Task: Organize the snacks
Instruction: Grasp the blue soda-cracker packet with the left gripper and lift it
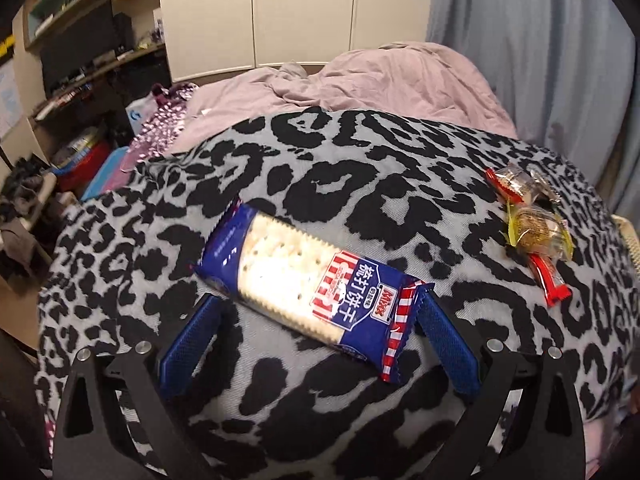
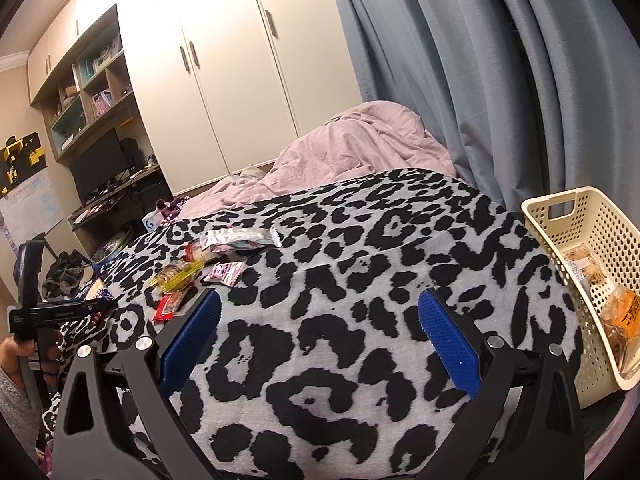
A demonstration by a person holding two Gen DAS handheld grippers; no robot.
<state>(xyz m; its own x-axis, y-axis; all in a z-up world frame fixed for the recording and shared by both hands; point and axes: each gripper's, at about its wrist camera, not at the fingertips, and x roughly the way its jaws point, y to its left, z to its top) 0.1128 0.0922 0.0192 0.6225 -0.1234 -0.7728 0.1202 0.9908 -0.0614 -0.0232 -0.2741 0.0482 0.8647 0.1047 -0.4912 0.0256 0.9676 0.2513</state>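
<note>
Blue-padded left tongs (image 1: 318,316) spread wide, straddling cracker pack (image 1: 308,286) w/o clamping it; pack lies diagonal on leopard-print blanket (image 1: 360,168), its striped red-white end just beside the right-hand pad (image 1: 444,344), far end past the left pad. Right tongs (image 2: 320,320) likewise released, nothing between pads, only blanket below.

Cream perforated basket (image 2: 560,216) at right edge of bed in right wrist view, tilted toward camera, already holding a few wrapped snacks: orange-labelled clear pack (image 2: 626,320) near front, pale tan pack (image 2: 586,264) further back (rest hidden by basket wall).

Loose snacks still on blanket, well apart from basket: silver wrapper (image 2: 240,237), small pink packet (image 2: 228,272), yellow-edged clear packet (image 2: 178,276), red wrapper (image 2: 170,306), clustered at left. Same cluster in left wrist view to right of cracker pack: yellow packet (image 1: 538,232), red wrappers above and below it.

Hand (image 2: 44,354) holding the other tool's grip at far left of right wrist view. Behind: rumpled pink duvet (image 2: 360,144), grey-blue curtain (image 2: 500,80), cream wardrobe (image 2: 224,92), cluttered shelves (image 2: 92,92).
</note>
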